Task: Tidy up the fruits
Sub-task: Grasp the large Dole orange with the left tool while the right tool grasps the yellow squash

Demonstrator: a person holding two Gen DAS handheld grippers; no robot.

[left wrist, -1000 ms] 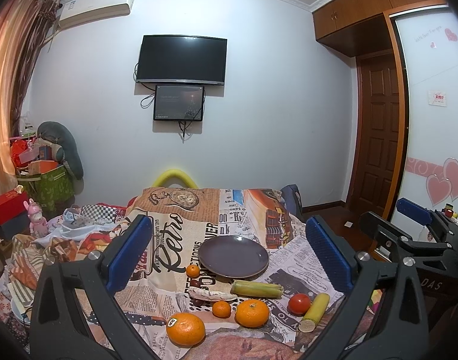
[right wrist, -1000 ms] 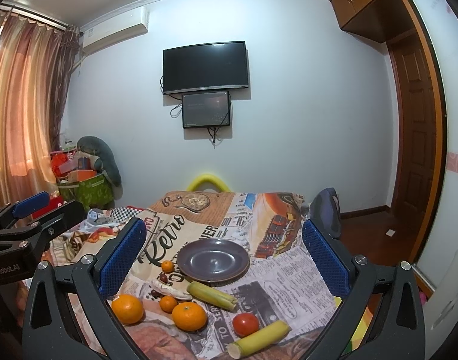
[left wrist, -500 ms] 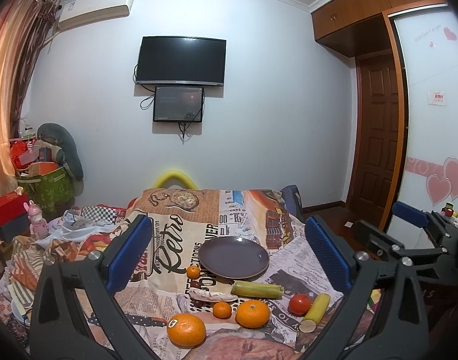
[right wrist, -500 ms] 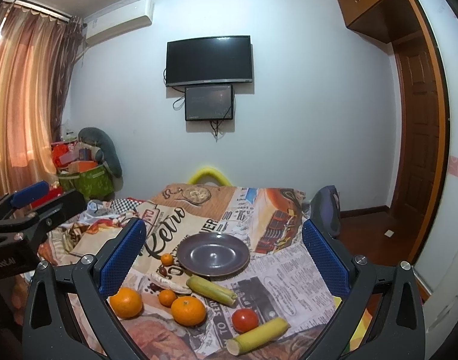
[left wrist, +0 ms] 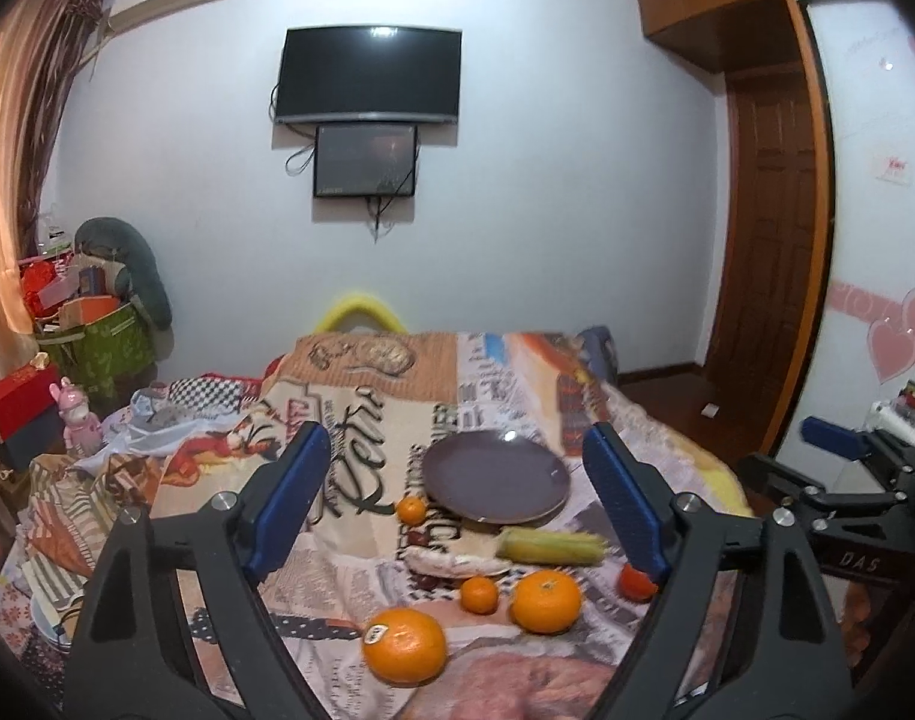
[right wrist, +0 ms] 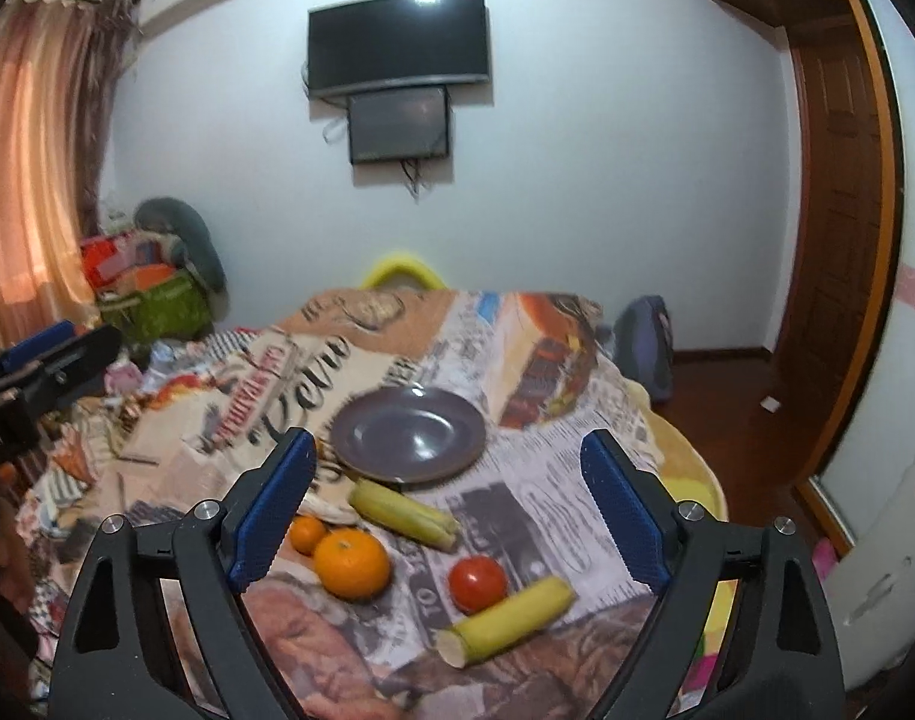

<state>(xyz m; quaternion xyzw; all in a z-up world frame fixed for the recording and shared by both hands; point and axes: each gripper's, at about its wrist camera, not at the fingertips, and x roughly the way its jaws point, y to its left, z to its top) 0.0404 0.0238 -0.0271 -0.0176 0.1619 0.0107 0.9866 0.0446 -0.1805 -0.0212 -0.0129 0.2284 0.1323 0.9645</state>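
Observation:
A grey plate (left wrist: 497, 483) (right wrist: 409, 435) lies on the printed cloth. In front of it lie a large orange (left wrist: 404, 646), a second orange (left wrist: 545, 600) (right wrist: 351, 563), a small tangerine (left wrist: 479, 594) (right wrist: 306, 534), another tangerine (left wrist: 411, 510), a red tomato (right wrist: 478, 583) (left wrist: 634, 581), a corn cob (left wrist: 550, 546) (right wrist: 403, 513) and a yellow corn piece (right wrist: 505, 618). My left gripper (left wrist: 457, 504) is open and empty above the fruit. My right gripper (right wrist: 451, 510) is open and empty, above the orange and tomato.
The table (left wrist: 373, 396) carries a newspaper-print cloth. A pale peel or husk (left wrist: 454, 564) lies by the corn. Clutter and boxes (left wrist: 85, 330) stand at the left, a door (left wrist: 769, 252) at the right. The right gripper also shows in the left view (left wrist: 841, 480).
Both grippers have dropped lower and moved closer to the fruit. The right one has tilted down and shifted left. Both jaws stay open.

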